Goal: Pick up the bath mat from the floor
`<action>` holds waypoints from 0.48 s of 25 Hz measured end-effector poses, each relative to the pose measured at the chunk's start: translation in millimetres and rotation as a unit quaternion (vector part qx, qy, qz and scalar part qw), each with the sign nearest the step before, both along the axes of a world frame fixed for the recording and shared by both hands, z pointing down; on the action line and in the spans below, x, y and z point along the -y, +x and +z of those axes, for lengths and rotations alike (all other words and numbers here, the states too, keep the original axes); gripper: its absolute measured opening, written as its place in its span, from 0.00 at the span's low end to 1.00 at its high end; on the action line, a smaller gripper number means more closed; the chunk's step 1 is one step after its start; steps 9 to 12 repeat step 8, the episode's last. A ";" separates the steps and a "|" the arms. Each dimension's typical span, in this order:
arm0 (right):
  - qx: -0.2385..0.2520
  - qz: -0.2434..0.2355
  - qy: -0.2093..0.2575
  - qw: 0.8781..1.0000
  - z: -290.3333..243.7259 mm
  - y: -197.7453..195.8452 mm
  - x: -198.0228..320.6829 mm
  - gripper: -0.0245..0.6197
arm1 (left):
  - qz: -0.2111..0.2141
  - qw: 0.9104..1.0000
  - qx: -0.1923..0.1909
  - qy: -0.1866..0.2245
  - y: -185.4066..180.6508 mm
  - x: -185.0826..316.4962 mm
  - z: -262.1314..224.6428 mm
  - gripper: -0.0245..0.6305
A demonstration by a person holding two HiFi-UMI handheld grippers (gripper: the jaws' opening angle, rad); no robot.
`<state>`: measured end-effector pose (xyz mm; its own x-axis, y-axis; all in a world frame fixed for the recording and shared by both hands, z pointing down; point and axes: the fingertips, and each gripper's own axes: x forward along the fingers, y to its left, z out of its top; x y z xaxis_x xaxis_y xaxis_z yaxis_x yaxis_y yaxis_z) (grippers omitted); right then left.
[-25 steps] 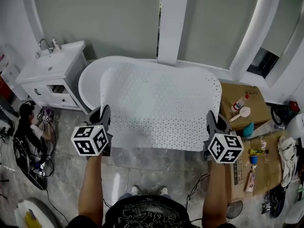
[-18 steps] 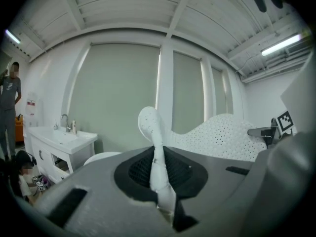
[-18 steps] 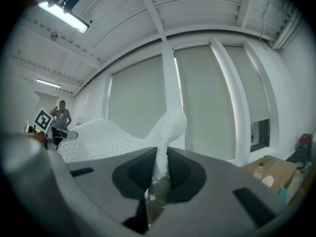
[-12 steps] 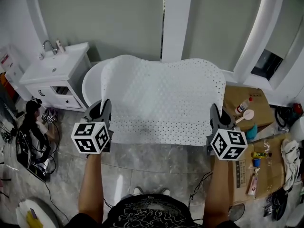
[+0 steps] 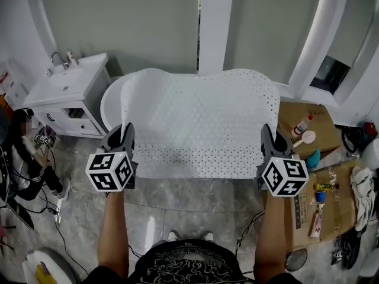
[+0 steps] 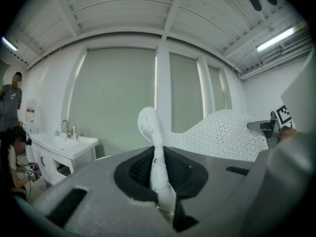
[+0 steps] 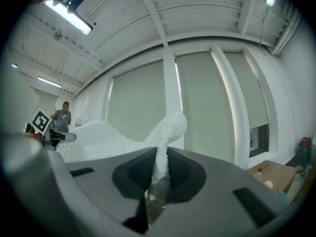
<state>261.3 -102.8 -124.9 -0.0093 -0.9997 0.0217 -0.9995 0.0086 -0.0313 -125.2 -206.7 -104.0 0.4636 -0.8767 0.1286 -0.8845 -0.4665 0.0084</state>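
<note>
The white perforated bath mat [image 5: 198, 123] is held up off the floor, spread wide between both grippers in front of the bathtub. My left gripper [image 5: 121, 149] is shut on the mat's left edge, and in the left gripper view the mat [image 6: 157, 154] stands pinched between the jaws. My right gripper [image 5: 269, 151] is shut on the mat's right edge; the right gripper view shows the mat [image 7: 164, 149] clamped upright in its jaws. The mat hides most of the tub.
A white bathtub [image 5: 109, 102] lies behind the mat, with a white vanity and sink [image 5: 65, 90] at the left. Flattened cardboard [image 5: 308, 158] with bottles and clutter lies at the right. A person [image 5: 26, 152] crouches at the left among cables. Grey tiled floor [image 5: 195, 200] is below.
The mat has risen a little and spread flatter between the grippers. Both grippers have lifted slightly. The person at the left has shifted position.
</note>
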 end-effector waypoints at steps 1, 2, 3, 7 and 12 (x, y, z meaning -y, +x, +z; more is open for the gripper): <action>0.000 0.001 0.001 1.000 -0.9 -0.5 -1.7 0.08 | 0.000 1.000 0.001 0.001 -0.5 -1.2 -0.9 0.09; 0.001 0.001 0.003 1.000 -1.7 -0.8 -3.8 0.08 | 0.000 1.000 0.002 0.002 -0.8 -2.9 -1.7 0.09; 0.002 0.001 0.004 1.000 -2.3 -0.9 -6.3 0.08 | 0.000 1.000 0.003 0.003 -0.7 -5.1 -2.3 0.09; 0.005 0.003 0.009 1.000 -3.9 1.6 -18.0 0.08 | 0.002 1.000 0.007 0.004 2.9 -14.1 -3.7 0.09; 0.005 0.004 0.009 1.000 -4.2 2.5 -21.0 0.08 | 0.004 1.000 0.007 0.004 4.2 -16.3 -3.9 0.09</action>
